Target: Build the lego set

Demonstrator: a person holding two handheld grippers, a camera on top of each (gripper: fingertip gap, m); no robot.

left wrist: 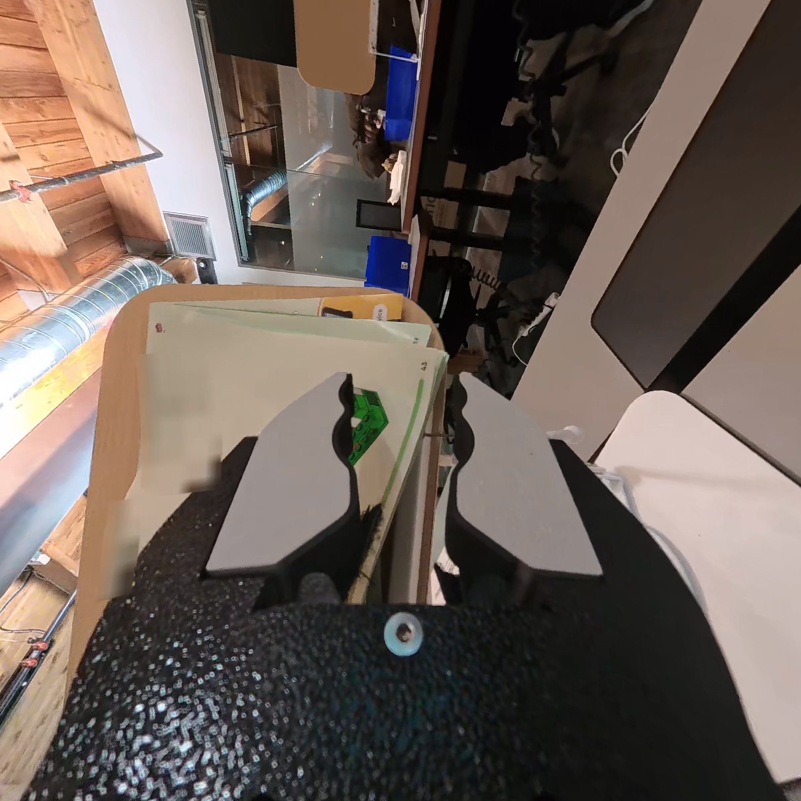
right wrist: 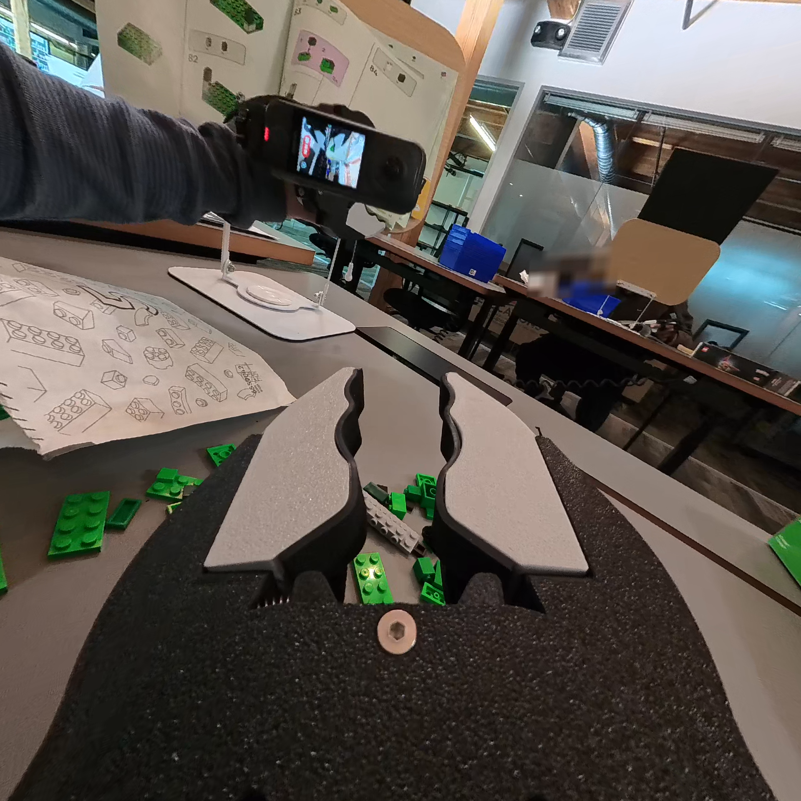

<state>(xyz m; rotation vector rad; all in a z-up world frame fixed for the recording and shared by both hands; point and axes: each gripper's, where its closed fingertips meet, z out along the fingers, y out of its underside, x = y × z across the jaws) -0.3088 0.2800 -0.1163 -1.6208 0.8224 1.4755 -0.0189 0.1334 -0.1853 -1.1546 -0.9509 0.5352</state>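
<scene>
Between the parted, empty fingers of the right gripper [right wrist: 401, 381], green lego pieces [right wrist: 372, 578] and a grey studded brick [right wrist: 392, 526] lie scattered on the grey table [right wrist: 676, 559]. Left of them rests a white paper bag [right wrist: 108, 351] printed with brick outlines. Farther off, the left gripper [left wrist: 405, 385], held sideways with its jaws apart and empty, faces the instruction booklet [left wrist: 281, 368] propped on a wooden stand [left wrist: 117, 390]; its pages bear numbers and green build diagrams.

Legible print, not quoted, right wrist view: page and step numbers on instruction booklet [right wrist: 268, 52] at 12 o'clock, small code on paper bag [right wrist: 108, 346] at 9, sticker on blue bin [right wrist: 472, 255] at 1.
</scene>
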